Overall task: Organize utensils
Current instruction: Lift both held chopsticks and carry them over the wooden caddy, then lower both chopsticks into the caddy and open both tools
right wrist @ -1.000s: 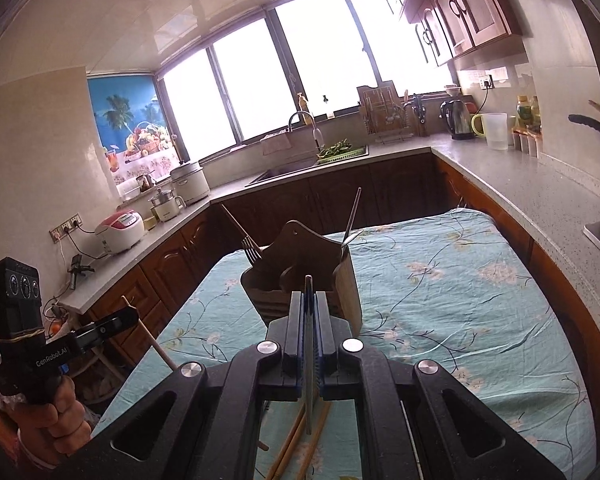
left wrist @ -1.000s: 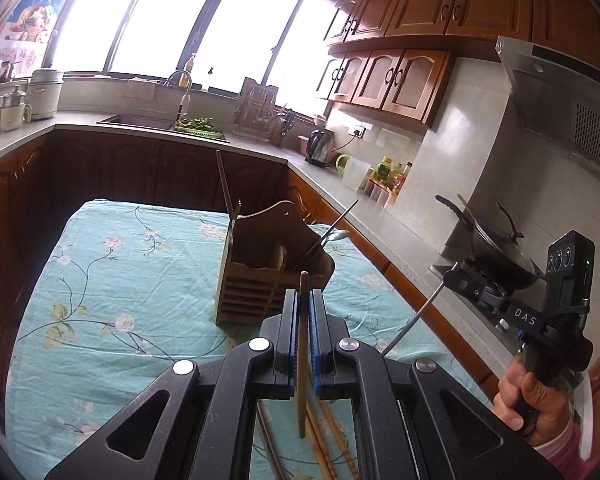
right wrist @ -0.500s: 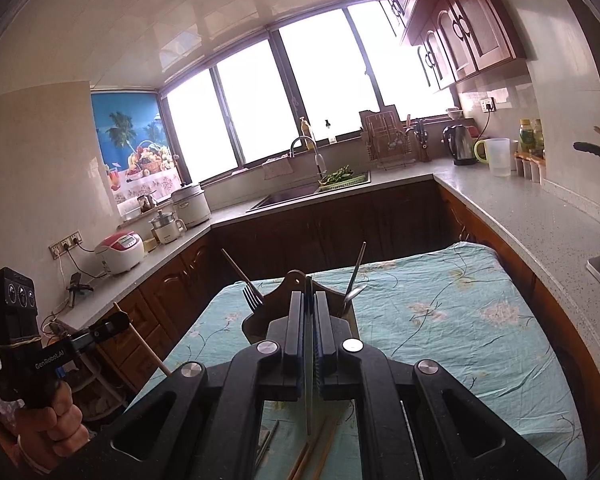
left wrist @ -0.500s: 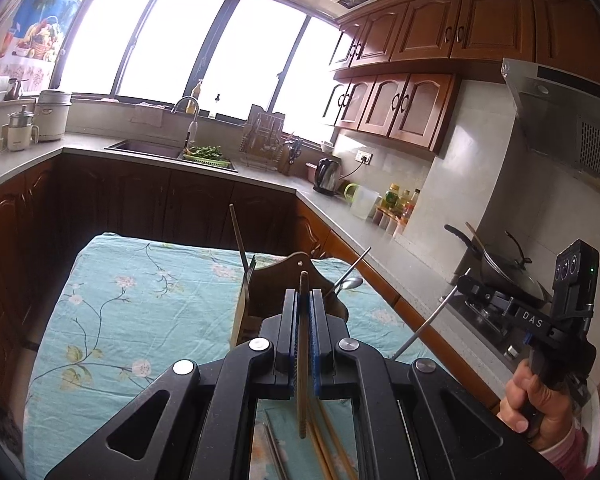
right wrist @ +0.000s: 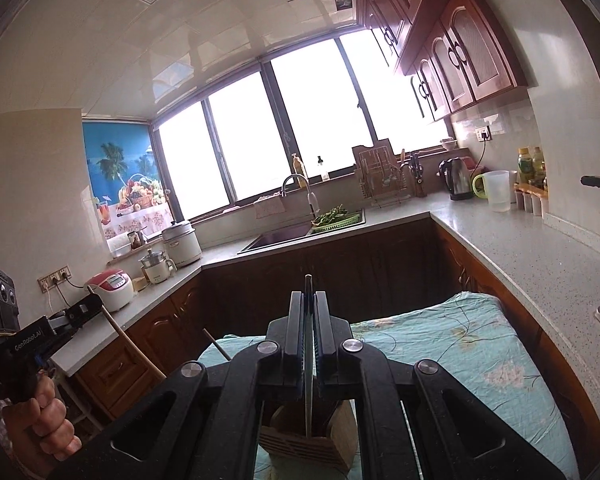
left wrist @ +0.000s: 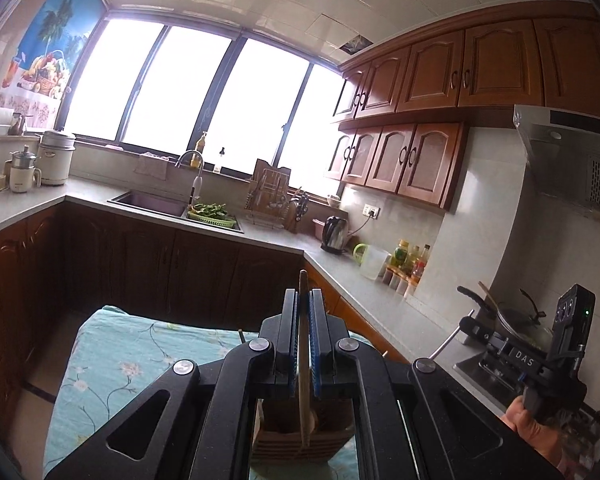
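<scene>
Both grippers over the wooden holder (left wrist: 300, 436), each clamping a utensil

Left gripper (left wrist: 305, 340) pinches a wooden chopstick (left wrist: 303, 380), its low end inside the holder; right gripper (right wrist: 309, 340) is closed on a thin metal utensil (right wrist: 308, 396) pointing down into the holder, which sits on the floral tablecloth (right wrist: 460, 344)

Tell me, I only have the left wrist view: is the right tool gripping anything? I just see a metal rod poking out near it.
Observer: Yes. In the right wrist view the right tool is shut on a thin metal utensil.
Operator: Where does its lower end point?
Observer: Down at the wooden holder directly beneath; I can't tell whether it is inside.
Operator: How does my left tool look from there?
Observer: The left tool is at far left, its wooden chopstick slanting down to the right.
</scene>
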Available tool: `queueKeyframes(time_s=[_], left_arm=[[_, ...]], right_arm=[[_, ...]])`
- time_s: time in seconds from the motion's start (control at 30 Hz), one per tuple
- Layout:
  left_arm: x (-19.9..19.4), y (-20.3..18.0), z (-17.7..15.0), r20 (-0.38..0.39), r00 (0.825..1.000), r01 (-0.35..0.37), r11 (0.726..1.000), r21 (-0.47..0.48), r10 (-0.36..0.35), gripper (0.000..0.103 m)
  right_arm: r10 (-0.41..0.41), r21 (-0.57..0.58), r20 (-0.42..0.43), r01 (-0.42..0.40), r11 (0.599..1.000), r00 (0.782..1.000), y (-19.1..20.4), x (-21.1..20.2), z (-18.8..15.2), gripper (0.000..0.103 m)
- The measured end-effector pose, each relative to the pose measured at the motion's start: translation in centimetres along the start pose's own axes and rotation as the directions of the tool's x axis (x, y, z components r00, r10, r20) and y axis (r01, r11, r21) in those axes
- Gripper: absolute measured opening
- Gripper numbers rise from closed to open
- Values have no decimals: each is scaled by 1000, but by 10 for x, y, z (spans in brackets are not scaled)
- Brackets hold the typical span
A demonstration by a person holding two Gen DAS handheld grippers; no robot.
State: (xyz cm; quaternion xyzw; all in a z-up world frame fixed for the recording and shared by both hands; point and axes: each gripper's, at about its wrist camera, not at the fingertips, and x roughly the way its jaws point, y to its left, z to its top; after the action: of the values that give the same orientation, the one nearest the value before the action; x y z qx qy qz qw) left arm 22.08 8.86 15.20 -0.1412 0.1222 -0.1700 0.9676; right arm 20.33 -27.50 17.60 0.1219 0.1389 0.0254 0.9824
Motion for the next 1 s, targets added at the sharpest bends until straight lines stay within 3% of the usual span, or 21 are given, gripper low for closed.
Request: queueKeyframes(time_s=[0.17, 0.43, 0.67, 1.0], left_arm=[[37, 14, -17, 0, 1000, -31, 999, -33, 31, 3], [85, 24, -64, -34, 994, -105, 990, -89, 103, 3], [115, 19, -93, -107, 989, -109, 990, -92, 99, 3], [128, 17, -78, -129, 987, -105, 993, -44, 99, 3]], right_arm=[[-20, -14, -2, 20, 1000, 1000, -2, 26, -3, 4], [-41, 5, -71, 42, 999, 997, -13, 57, -44, 4], [-49, 36, -137, 55, 998, 989, -26, 72, -70, 4], [-53, 40, -150, 59, 997, 987, -28, 74, -70, 5]])
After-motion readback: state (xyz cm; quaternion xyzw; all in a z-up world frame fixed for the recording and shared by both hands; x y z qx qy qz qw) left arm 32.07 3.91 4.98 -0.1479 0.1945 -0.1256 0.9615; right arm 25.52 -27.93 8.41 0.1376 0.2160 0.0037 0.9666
